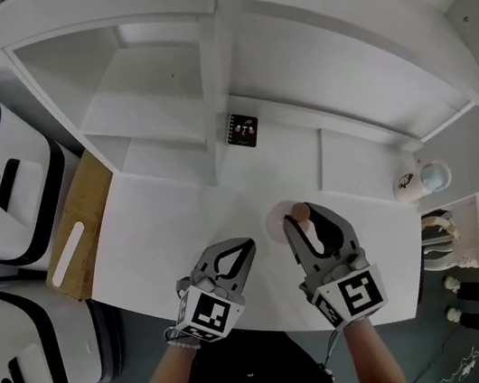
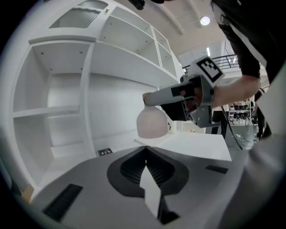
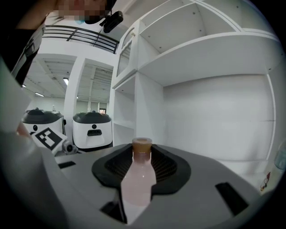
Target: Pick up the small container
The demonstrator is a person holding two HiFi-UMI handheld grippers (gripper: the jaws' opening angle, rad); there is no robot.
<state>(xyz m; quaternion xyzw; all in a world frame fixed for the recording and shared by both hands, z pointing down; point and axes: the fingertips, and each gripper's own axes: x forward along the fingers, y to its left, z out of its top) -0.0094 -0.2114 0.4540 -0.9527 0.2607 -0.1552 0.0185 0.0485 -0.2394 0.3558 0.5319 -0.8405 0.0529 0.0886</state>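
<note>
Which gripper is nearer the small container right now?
Right. The right gripper is shut on the container, holding it between its jaws. The left gripper is shut and empty, apart from the container, off to its left.

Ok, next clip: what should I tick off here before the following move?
1. The right gripper is shut on the bottle: ok.
2. The grip sits high, just under the cap: ok.
3. The bottle hangs upright: ok.
4. The left gripper is shut, empty and apart from the bottle: ok.
5. The bottle's base is off the table: cannot tell.
</note>
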